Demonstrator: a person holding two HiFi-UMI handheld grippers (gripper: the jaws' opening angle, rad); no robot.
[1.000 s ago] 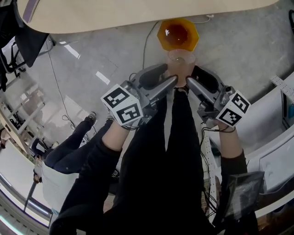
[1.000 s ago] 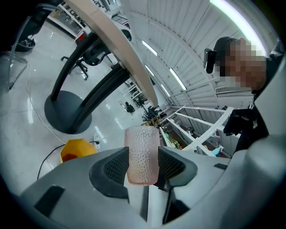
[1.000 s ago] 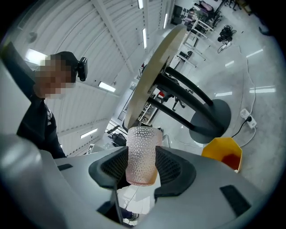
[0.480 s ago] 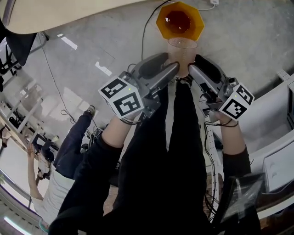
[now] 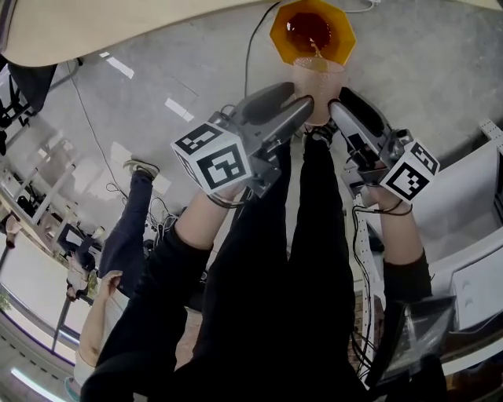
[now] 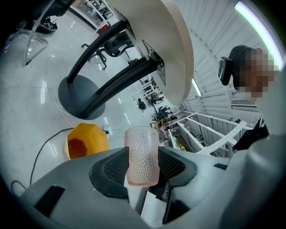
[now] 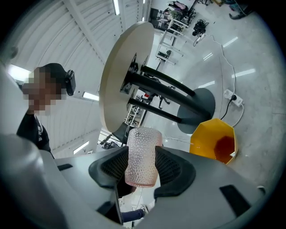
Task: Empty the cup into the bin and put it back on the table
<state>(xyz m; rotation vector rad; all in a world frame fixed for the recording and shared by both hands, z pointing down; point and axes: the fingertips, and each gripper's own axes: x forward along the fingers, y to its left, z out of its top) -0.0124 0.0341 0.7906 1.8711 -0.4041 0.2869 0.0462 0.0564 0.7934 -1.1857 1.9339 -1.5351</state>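
A pale round table (image 5: pixel 118 23) stands on the grey floor (image 5: pixel 440 71), and near it sits an orange bin (image 5: pixel 339 35) with dark reddish liquid (image 5: pixel 306 31) inside. The left gripper (image 6: pixel 142 166) and right gripper (image 7: pixel 141 166) are both closed tight on one dimpled pink cup (image 5: pixel 318 82), which is held in the air just above the bin's near rim.

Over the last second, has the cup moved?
Yes. The cup has tipped forward toward the bin; its rim now reaches the bin's near edge.
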